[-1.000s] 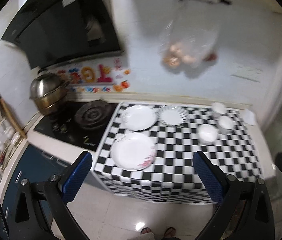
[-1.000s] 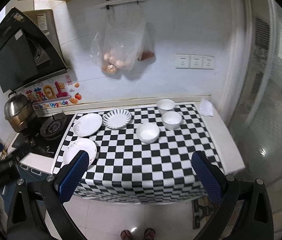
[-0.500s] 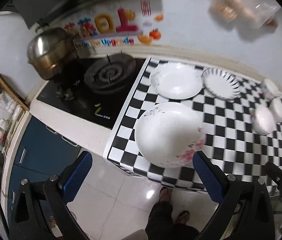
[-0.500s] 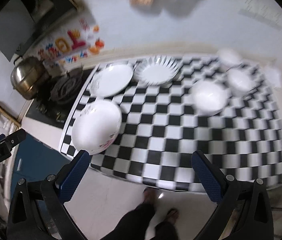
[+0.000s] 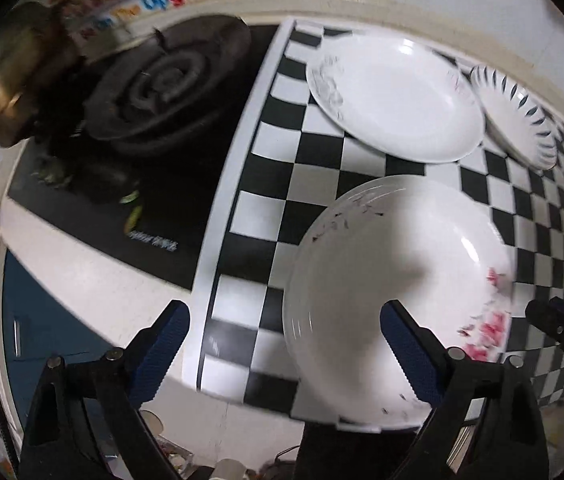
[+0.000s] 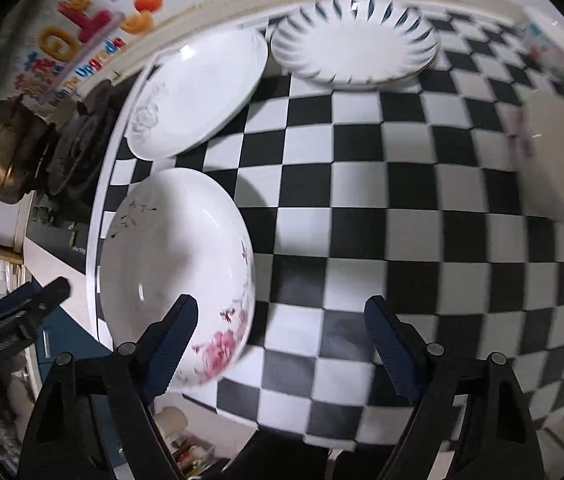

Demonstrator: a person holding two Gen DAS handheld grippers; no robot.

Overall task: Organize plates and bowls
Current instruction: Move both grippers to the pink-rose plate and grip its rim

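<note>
A white plate with pink flowers [image 5: 398, 280] [image 6: 174, 256] lies at the near left corner of the checkered cloth [image 6: 362, 200]. My left gripper [image 5: 286, 344] points down over the plate's left rim, its jaws closing, with the rim between them but not pressed. My right gripper [image 6: 282, 340] hangs over the plate's right rim, also closing and pressing on nothing. Behind lie a plain white plate [image 5: 394, 96] [image 6: 198, 92] and a blue-dashed plate [image 5: 518, 116] [image 6: 354, 48]. A white bowl [image 6: 562, 160] sits to the right.
A gas burner [image 5: 170, 80] and a steel pot [image 5: 6, 92] stand left of the cloth. The counter's front edge drops off just below the flowered plate. The wall with colourful stickers [image 6: 74, 40] closes off the back.
Both grippers have dropped from a high, wide look at the counter to close above the flowered plate and tilted steeply downward. Their jaws have narrowed a little.
</note>
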